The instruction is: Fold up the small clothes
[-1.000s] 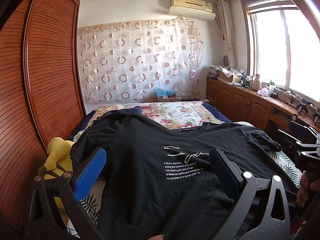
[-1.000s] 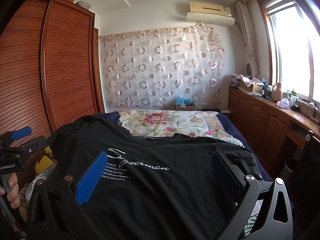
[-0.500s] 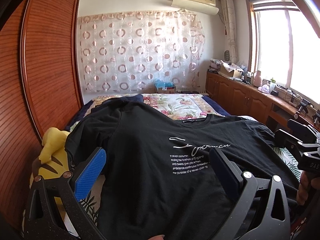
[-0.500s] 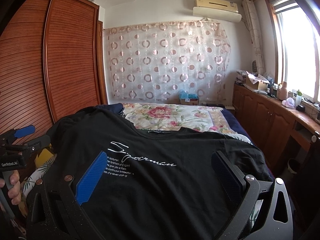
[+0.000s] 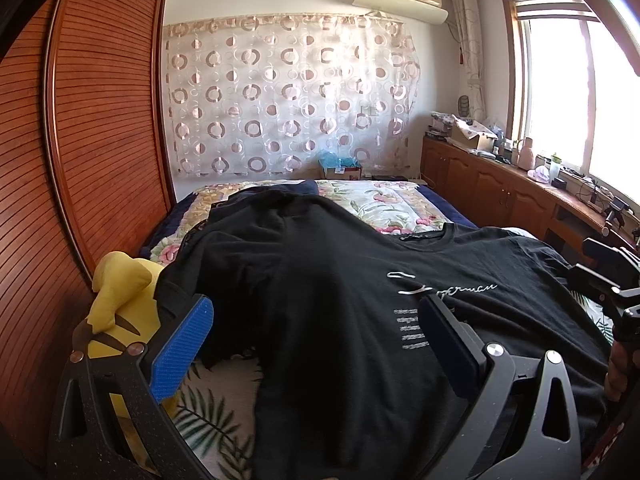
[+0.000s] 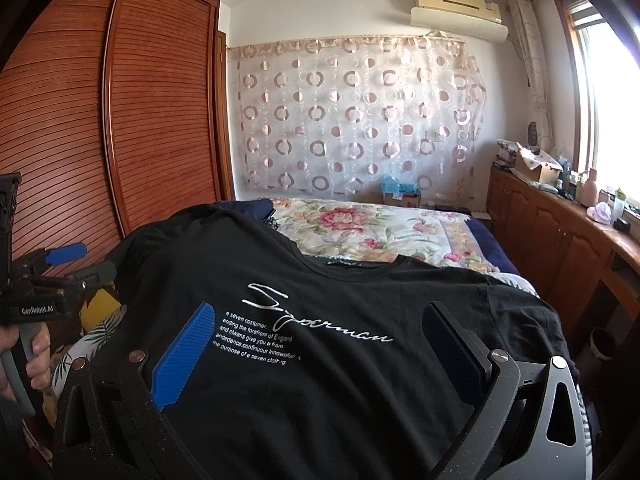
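While spread flat, tee (image 5: 340, 320) below jaws

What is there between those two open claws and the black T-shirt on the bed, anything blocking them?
Nothing visible. The black T-shirt lies spread, print up, directly under the left gripper and right gripper, both open. The yellow plush toy sits off beside the left sleeve.

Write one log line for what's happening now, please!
stage: before first fold | shirt: spread flat on bed | left gripper: open | right gripper: open
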`<state>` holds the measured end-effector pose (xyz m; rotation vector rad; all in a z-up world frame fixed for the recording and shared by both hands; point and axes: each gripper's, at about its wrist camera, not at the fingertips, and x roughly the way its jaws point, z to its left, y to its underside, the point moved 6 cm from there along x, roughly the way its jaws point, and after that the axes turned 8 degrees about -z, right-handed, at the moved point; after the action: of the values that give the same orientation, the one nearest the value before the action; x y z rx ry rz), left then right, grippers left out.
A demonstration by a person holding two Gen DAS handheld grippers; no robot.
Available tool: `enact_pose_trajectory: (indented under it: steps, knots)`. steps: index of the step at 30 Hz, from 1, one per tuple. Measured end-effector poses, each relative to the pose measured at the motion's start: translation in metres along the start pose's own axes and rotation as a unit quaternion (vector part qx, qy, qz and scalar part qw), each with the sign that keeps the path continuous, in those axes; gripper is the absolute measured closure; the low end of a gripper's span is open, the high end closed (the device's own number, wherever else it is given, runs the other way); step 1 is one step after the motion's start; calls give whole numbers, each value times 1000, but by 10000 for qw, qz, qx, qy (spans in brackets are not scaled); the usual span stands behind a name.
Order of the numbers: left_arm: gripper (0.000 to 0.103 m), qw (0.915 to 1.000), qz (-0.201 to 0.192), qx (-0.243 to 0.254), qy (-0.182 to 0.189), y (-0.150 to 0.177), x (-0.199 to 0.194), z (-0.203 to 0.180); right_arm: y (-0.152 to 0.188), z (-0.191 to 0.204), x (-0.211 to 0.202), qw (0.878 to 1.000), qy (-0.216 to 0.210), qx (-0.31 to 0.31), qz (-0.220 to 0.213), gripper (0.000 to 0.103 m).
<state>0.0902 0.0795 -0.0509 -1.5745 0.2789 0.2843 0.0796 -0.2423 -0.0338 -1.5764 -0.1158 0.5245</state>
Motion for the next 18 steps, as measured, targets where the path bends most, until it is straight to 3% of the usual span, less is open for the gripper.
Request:
enact_pose_trajectory:
  steps: [4, 11, 16, 18]
  knots:
    - [12, 9999, 92, -98, -2, 1, 6, 30, 5, -4, 9, 9998, -113, -41, 184, 0]
    - [45, 9991, 284, -183, -245, 3, 24, 85, 2, -12, 29, 9985, -316, -194, 404, 0]
    - [54, 9973, 564, -118, -460, 15, 53, 117, -3, -18, 38, 9980, -379, -213, 458, 0]
    - [66, 9963, 664, -149, -524, 19, 59, 125, -2, -16, 39, 9979, -389, -249, 463, 0]
